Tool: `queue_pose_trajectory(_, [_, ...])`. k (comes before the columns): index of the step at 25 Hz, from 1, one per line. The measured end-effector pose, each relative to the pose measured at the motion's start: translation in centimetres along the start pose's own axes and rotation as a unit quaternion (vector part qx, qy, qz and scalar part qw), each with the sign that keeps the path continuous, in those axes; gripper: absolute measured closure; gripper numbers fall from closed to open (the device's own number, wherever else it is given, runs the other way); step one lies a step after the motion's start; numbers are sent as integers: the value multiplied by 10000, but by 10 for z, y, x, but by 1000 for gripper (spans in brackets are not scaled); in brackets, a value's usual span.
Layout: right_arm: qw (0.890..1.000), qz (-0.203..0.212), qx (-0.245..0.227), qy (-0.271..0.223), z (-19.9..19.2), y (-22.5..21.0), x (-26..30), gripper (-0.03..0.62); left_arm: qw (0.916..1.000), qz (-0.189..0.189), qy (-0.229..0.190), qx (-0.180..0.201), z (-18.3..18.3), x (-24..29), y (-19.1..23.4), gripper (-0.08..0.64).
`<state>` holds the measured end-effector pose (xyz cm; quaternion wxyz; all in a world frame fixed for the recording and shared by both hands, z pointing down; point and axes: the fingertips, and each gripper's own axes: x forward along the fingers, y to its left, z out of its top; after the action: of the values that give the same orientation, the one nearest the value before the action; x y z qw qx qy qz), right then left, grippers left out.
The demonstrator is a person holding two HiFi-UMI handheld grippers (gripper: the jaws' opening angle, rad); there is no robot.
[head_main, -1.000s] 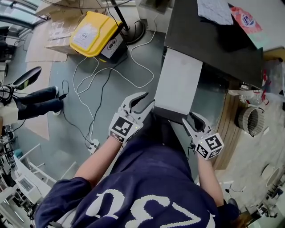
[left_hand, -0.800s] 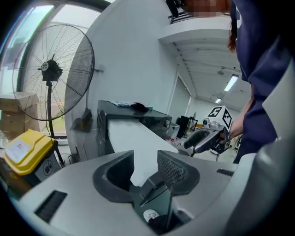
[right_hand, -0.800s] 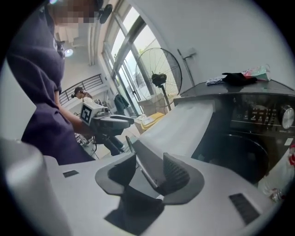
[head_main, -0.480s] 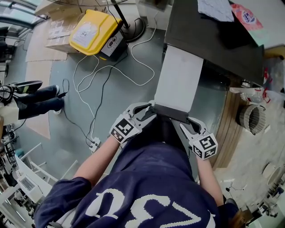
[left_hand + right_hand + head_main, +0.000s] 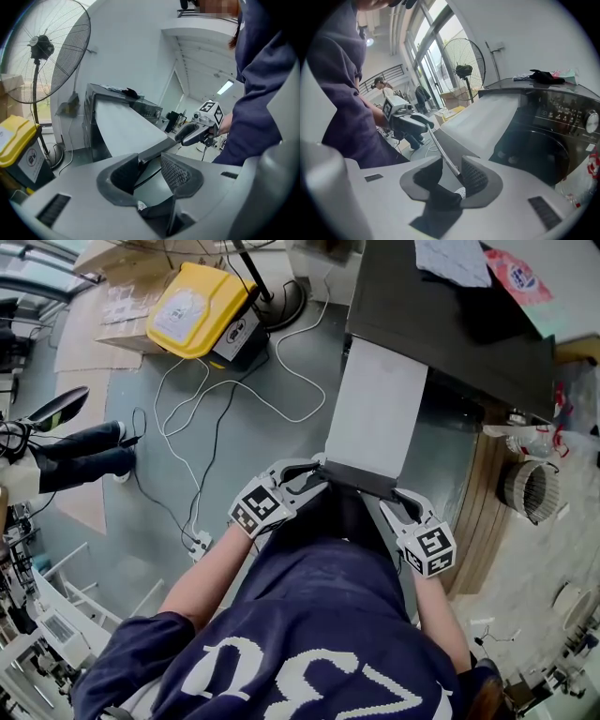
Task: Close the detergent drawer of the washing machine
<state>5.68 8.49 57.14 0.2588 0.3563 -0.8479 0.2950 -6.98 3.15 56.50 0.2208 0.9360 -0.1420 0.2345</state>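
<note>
Against the open detergent drawer point(image 5: 375, 413), left gripper point(image 5: 312, 474) and right gripper point(image 5: 394, 504) straddle its front edge, jaws just narrowing yet unclamped, so uneven pushing could jam it.

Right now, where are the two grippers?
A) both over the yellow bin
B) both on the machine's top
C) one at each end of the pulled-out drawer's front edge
C: the left gripper and right gripper sit at the two front corners of the drawer, which juts out of the washing machine; both pairs of jaws have just been closing, with its front edge between them.
</note>
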Motion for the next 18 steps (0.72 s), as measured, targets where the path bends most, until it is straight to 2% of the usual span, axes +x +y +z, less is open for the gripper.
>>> queue_pose_trajectory(8, [9998, -54, -81, -191, 14, 1, -5, 457, 10000, 48, -34, 27, 12, -5, 3, 402])
queue_pose_trajectory(18, [9987, -291, -136, -390, 38, -26, -5, 454, 9997, 213, -87, 52, 35, 7, 20, 405])
